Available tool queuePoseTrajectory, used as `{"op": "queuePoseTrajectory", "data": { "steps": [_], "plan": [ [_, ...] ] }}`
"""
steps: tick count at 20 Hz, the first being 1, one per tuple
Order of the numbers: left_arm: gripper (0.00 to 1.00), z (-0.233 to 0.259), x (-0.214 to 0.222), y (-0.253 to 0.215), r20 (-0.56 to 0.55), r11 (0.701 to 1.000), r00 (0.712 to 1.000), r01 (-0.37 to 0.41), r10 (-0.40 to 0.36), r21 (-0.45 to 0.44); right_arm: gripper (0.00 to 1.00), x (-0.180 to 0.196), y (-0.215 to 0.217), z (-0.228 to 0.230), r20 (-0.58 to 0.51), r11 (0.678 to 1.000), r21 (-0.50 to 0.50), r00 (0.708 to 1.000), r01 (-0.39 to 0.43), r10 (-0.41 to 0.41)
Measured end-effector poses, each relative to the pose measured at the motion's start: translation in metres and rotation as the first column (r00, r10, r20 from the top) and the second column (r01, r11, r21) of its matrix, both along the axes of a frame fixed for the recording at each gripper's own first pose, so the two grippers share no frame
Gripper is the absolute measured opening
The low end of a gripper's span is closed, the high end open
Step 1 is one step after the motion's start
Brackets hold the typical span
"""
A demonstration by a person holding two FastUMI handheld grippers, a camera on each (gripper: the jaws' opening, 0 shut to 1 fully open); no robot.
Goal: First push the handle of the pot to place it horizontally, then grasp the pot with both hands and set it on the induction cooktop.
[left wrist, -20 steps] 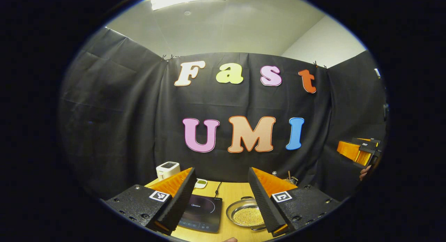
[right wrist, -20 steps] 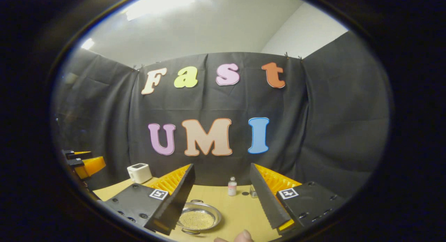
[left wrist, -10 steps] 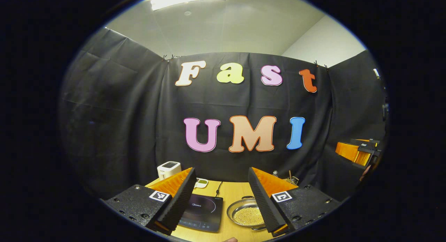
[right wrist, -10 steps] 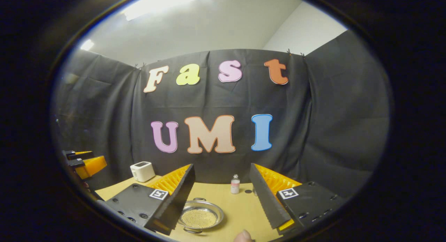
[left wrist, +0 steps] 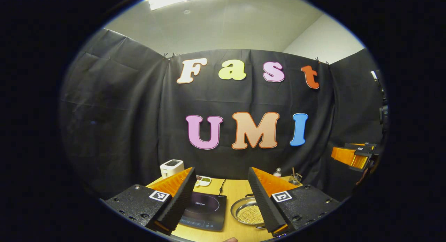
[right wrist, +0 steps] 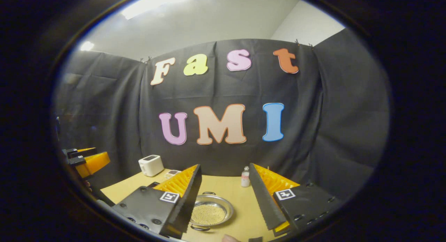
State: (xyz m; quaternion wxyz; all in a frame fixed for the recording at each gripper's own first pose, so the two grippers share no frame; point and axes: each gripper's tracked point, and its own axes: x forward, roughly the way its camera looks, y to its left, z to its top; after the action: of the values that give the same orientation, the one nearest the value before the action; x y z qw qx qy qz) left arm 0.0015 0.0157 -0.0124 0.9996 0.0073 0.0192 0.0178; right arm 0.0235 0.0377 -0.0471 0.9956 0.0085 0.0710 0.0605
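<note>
A shallow steel pot (left wrist: 248, 212) holding small yellow grains sits on the wooden table (left wrist: 237, 191), to the right of the black induction cooktop (left wrist: 204, 210). Its two loop handles point away from me and towards me. My left gripper (left wrist: 221, 171) hangs open above the near edge, its right finger covering part of the pot. In the right gripper view the pot (right wrist: 212, 212) lies low between the fingers of my open right gripper (right wrist: 225, 167), whose left finger hides the rim's left side. Nothing is held by either gripper.
A white appliance (left wrist: 171, 167) and a small dish (left wrist: 202, 180) stand behind the cooktop. A small bottle (right wrist: 245, 177) and a glass with sticks (left wrist: 295, 179) stand at the back right. The other gripper shows at each view's edge (left wrist: 353, 154) (right wrist: 87, 160).
Both cameras have tipped down a little and more of the table shows. In the right gripper view the pot has shifted towards the middle. Both grippers stay open.
</note>
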Motion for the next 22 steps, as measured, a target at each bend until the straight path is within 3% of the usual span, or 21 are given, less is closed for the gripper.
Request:
{"op": "queuePoseTrajectory", "data": {
  "steps": [1, 3, 4, 7, 8, 9, 11, 12, 13, 15, 17, 22],
  "plan": [
    [0.91, -0.001, 0.002, 0.004, -0.002, 1.0, 1.0, -0.002, 0.002, -0.002, 0.76, 0.003, 0.007, -0.006, -0.016, 1.0, 0.005, 1.0, -0.007, 0.007],
    [0.96, -0.007, 0.005, 0.012, -0.012, 1.0, 1.0, -0.002, 0.002, -0.005, 0.65, 0.004, 0.02, -0.022, -0.066, 0.999, 0.02, 0.997, -0.026, 0.028],
    [0.91, -0.009, 0.006, 0.015, -0.014, 1.0, 1.0, 0.003, -0.003, -0.011, 0.65, 0.006, 0.026, -0.029, -0.081, 0.999, 0.02, 0.996, -0.029, 0.03],
    [0.91, -0.013, 0.012, 0.026, -0.016, 0.999, 1.0, 0.022, -0.022, -0.023, 0.25, 0.014, 0.037, -0.04, -0.11, 1.0, 0.025, 0.994, 0.006, -0.003],
    [0.91, -0.015, 0.016, 0.028, -0.016, 0.999, 0.999, 0.03, -0.031, -0.028, 0.24, 0.015, 0.045, -0.049, -0.139, 1.0, 0.028, 0.99, 0.003, 0.001],
    [0.87, -0.016, 0.018, 0.031, -0.015, 0.999, 0.999, 0.04, -0.041, -0.035, 0.3, 0.015, 0.049, -0.061, -0.164, 1.0, 0.026, 0.987, 0.01, -0.006],
    [0.91, -0.022, 0.021, 0.038, -0.026, 0.998, 0.998, 0.053, -0.054, -0.044, 0.12, 0.017, 0.061, -0.075, -0.21, 0.999, 0.036, 0.978, 0.006, 0.002],
    [0.91, -0.025, 0.023, 0.042, -0.028, 0.997, 0.998, 0.056, -0.057, -0.051, 0.13, 0.014, 0.069, -0.085, -0.242, 0.999, 0.053, 0.97, -0.006, 0.019],
    [0.91, -0.025, 0.024, 0.046, -0.027, 0.996, 0.998, 0.058, -0.06, -0.063, 0.05, 0.016, 0.072, -0.096, -0.274, 0.999, 0.05, 0.962, 0.005, 0.009],
    [0.91, -0.03, 0.024, 0.053, -0.034, 0.996, 0.998, 0.055, -0.057, -0.076, 0.1, 0.015, 0.081, -0.117, -0.349, 0.997, 0.083, 0.937, 0.001, 0.028],
    [0.89, -0.034, 0.028, 0.061, -0.043, 0.995, 0.998, 0.041, -0.045, -0.087, 0.0, 0.02, 0.086, -0.136, -0.408, 0.993, 0.119, 0.913, 0.017, 0.033],
    [0.91, -0.046, 0.039, 0.074, -0.083, 0.996, 0.997, -0.013, 0.005, -0.094, 0.0, 0.028, 0.102, -0.188, -0.498, 0.989, 0.134, 0.858, -0.065, 0.124]
  ]
}}
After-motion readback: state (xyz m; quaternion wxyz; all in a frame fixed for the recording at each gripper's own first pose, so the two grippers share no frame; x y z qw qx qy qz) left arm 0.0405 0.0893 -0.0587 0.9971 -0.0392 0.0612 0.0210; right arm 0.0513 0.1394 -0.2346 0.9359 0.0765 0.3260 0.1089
